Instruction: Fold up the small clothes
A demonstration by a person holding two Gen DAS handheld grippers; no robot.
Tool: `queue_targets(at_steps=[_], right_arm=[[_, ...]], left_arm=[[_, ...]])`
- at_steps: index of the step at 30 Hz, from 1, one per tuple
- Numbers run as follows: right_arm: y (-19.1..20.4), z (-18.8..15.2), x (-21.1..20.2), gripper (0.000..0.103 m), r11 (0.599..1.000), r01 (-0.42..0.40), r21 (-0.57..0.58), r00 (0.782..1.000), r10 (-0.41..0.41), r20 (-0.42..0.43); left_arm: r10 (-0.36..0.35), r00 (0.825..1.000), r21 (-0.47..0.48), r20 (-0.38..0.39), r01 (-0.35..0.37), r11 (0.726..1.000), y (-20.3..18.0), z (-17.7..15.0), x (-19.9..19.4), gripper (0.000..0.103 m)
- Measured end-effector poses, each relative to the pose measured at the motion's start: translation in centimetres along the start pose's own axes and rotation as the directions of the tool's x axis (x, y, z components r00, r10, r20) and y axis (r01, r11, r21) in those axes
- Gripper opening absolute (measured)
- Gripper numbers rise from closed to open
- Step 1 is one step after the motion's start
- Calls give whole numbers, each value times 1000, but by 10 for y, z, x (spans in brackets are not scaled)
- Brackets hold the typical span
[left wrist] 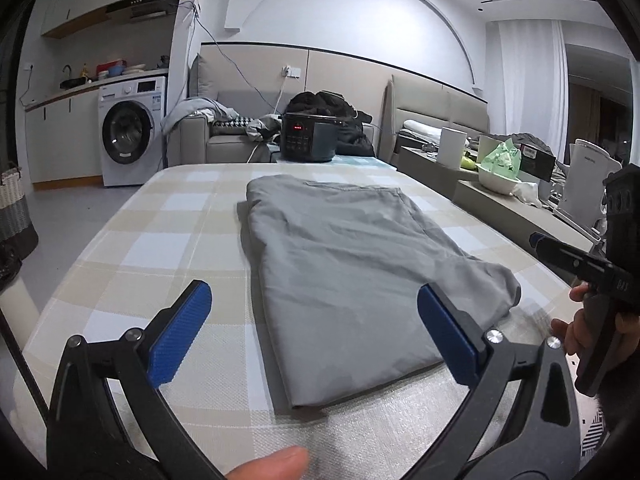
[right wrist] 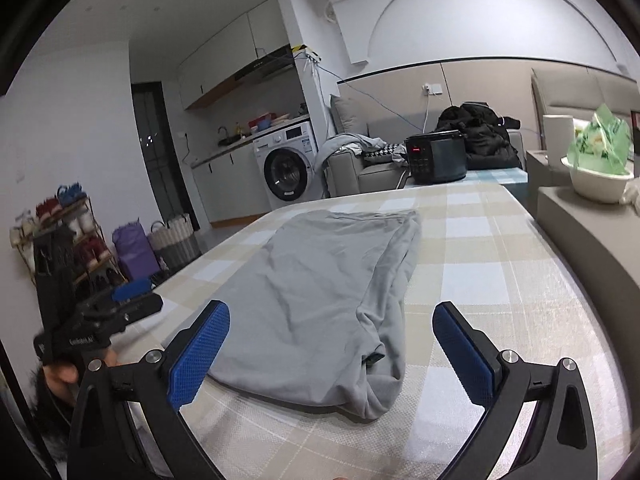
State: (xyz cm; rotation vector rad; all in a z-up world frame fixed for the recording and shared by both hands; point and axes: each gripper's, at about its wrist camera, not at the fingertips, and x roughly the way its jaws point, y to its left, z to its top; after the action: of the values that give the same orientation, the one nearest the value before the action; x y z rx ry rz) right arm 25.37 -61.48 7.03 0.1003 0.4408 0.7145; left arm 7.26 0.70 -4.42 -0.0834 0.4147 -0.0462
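Here: checked tablecloth (left wrist: 160,216) under folded grey garment (left wrist: 340,264); left gripper (left wrist: 312,300), right gripper (right wrist: 332,320) spread, empty.

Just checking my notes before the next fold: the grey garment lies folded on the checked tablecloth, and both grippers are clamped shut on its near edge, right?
Not quite. The grey garment does lie folded on the checked tablecloth, but neither gripper is clamped on it. The left gripper stands wide open in the left wrist view, and the right gripper stands wide open in the right wrist view, pads clear of the cloth.

Both the left gripper (left wrist: 314,328) and right gripper (right wrist: 332,344) have black frames, silver screws and blue textured fingers (left wrist: 180,340).
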Motion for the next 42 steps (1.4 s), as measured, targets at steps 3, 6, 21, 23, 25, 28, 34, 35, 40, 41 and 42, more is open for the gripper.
queue_targets(at_steps=[3, 6, 21, 23, 25, 28, 34, 35, 40, 41, 42], right_arm=[[-4, 0, 0, 103, 1000, -3, 18, 1000, 3, 1], [-5, 0, 2, 103, 1000, -7, 19, 1000, 8, -7], [-4, -2, 4, 103, 1000, -5, 5, 1000, 5, -16], [-5, -2, 5, 103, 1000, -7, 2, 1000, 7, -20], [-4, -3, 5, 103, 1000, -8, 0, 1000, 8, -21], [-5, -4, 7, 103, 1000, -10, -2, 1000, 10, -24], [-5, -4, 7, 103, 1000, -13, -1, 1000, 13, -26], [-5, -4, 7, 103, 1000, -12, -1, 1000, 12, -27], [-3, -3, 10, 103, 1000, -6, -12, 999, 6, -35], [-2, -3, 10, 103, 1000, -4, -16, 999, 4, -35], [-2, -4, 9, 103, 1000, -3, -19, 999, 3, -36]], left_arm=[[9, 1000, 3, -16, -9, 1000, 1, 0, 4, 102], [-3, 1000, -10, -27, 2, 1000, 5, -1, 7, 102], [-35, 998, -7, -53, 35, 999, 3, -3, 14, 102], [-38, 998, -14, -53, 38, 999, 3, -4, 14, 102], [-39, 998, -16, -54, 39, 999, 4, -4, 14, 102], [-38, 998, -13, -55, 37, 999, 4, -4, 14, 102], [-39, 998, -15, -54, 38, 999, 3, -4, 14, 102], [-38, 998, -15, -54, 38, 999, 3, -4, 14, 102], [-40, 998, -15, -53, 40, 999, 3, -4, 14, 102], [-40, 998, -16, -54, 39, 999, 3, -4, 14, 102], [-39, 998, -16, -54, 38, 999, 3, -4, 13, 102]])
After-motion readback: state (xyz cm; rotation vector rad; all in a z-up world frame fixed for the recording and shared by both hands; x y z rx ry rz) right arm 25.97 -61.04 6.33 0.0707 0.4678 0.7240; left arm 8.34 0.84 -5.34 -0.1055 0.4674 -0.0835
